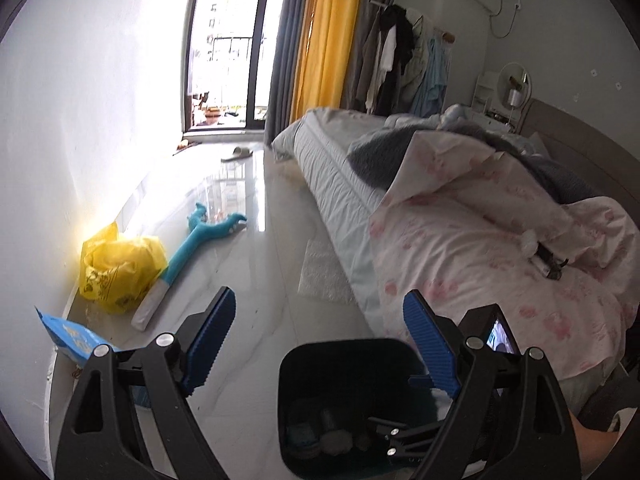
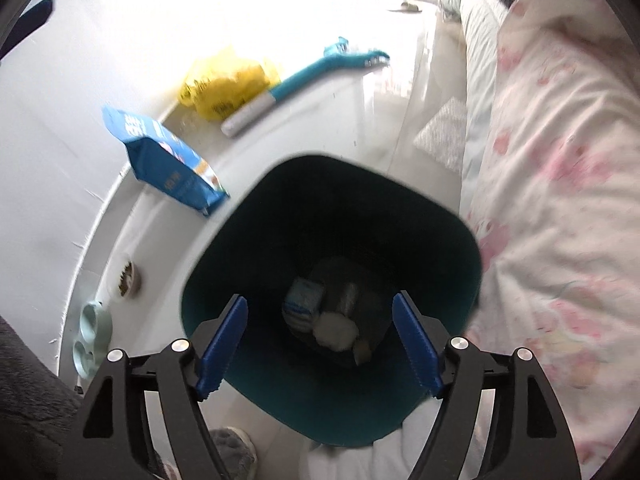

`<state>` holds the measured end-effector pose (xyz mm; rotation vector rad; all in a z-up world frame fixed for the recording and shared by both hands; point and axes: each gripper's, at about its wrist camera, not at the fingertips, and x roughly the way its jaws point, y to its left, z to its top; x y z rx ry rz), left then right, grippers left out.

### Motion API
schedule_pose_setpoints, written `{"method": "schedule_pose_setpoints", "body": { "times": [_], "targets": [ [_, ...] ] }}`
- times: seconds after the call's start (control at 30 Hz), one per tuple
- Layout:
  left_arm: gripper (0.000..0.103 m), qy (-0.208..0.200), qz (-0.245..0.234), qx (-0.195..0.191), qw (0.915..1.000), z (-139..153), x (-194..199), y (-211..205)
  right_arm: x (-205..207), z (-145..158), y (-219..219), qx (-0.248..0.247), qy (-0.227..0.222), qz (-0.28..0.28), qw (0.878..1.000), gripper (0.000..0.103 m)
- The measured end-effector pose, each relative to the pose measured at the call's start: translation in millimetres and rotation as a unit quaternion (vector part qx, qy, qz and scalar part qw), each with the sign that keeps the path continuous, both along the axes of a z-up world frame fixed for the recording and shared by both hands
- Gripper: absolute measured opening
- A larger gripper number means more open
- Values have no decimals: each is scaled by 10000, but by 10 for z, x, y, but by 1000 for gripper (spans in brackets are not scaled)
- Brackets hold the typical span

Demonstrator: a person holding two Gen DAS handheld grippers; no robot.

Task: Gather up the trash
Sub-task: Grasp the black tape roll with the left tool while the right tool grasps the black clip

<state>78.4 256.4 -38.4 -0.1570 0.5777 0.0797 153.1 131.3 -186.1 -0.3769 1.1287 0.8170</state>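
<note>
A dark teal trash bin [image 2: 448, 248] stands on the floor beside the bed; it also shows in the left wrist view [image 1: 296, 364]. Inside lie a small blue-white carton [image 2: 302, 304], a white crumpled wad [image 2: 334, 330] and other scraps. My right gripper [image 2: 320, 346] is open and empty, held over the bin's mouth. My left gripper [image 1: 320, 344] is open and empty, above the floor near the bin. A yellow plastic bag [image 1: 120, 268] and a blue packet [image 2: 168, 160] lie by the wall. The right gripper shows in the left wrist view [image 1: 436, 364] over the bin.
A blue plush toy with a white handle [image 1: 192, 248] lies on the glossy floor by the yellow bag. The bed with a pink quilt [image 1: 480, 248] fills the right. A white mat [image 1: 324, 272] lies beside the bed. Pet bowls [image 2: 90, 332] stand near the wall.
</note>
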Motion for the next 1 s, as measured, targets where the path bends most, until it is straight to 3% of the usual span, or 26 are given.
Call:
{"method": "schedule_pose_setpoints", "body": {
  "times": [0.3,0.7,1.0],
  "targets": [
    [90,-509,-222,54,9984,373,72,-375,-22,654,-320,756,-881,-28,9932,85],
    [93,-788,-757,-111,9939,653,312,-997,299,1024,-1083,1133,-1341,-733,9817,86],
    [93,-819,-1221,261,9888,698,490,-1488,568,1178,-1740,1132,-1636,-1250,9720,88]
  ]
}}
